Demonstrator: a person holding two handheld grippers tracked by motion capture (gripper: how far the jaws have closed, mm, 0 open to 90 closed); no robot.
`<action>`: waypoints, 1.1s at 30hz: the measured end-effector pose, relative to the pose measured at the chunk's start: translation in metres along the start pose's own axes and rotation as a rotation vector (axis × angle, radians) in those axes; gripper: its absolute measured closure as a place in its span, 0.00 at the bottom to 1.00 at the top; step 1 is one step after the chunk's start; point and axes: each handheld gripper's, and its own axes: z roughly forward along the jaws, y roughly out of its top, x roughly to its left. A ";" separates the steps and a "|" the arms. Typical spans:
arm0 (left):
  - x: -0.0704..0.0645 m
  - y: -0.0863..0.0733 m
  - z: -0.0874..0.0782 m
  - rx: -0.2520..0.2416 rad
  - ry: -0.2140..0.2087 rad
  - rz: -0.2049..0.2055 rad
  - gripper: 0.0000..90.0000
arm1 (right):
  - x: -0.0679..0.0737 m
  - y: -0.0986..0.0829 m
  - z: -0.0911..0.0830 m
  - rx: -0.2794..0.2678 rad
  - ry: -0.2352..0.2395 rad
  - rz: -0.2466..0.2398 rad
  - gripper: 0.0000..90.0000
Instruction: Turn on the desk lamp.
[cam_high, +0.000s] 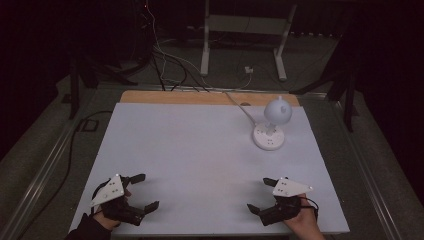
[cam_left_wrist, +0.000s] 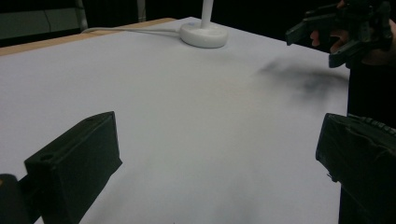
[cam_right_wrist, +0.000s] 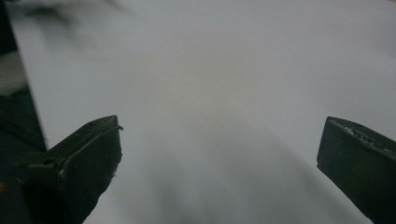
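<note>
A wide white table (cam_high: 200, 160) lies under dim light, and a small white lamp (cam_high: 272, 125) stands at its far right with its cord (cam_high: 237, 102) running off the back edge. Down at the near edge, the left gripper (cam_high: 145, 191) and the right gripper (cam_high: 260, 195) rest well apart, each with its jaws spread wide and holding nothing.

Lamp (cam_left_wrist: 204, 31) head cut off by top edge.

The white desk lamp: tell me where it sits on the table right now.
In the high view the white desk lamp stands at the far right of the white table, near its back edge, well beyond the right hand-held gripper, with its cord trailing off the back.
</note>
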 end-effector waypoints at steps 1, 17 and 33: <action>0.000 0.000 0.000 0.002 -0.001 0.000 0.00 | 0.000 0.002 -0.001 0.000 0.005 0.005 0.00; -0.001 0.000 0.000 -0.002 -0.006 -0.003 0.00 | -0.004 0.039 -0.012 -0.046 0.003 -0.003 0.00; 0.000 0.001 0.000 -0.003 -0.010 -0.008 0.00 | -0.026 0.057 -0.020 -0.068 -0.054 0.012 0.00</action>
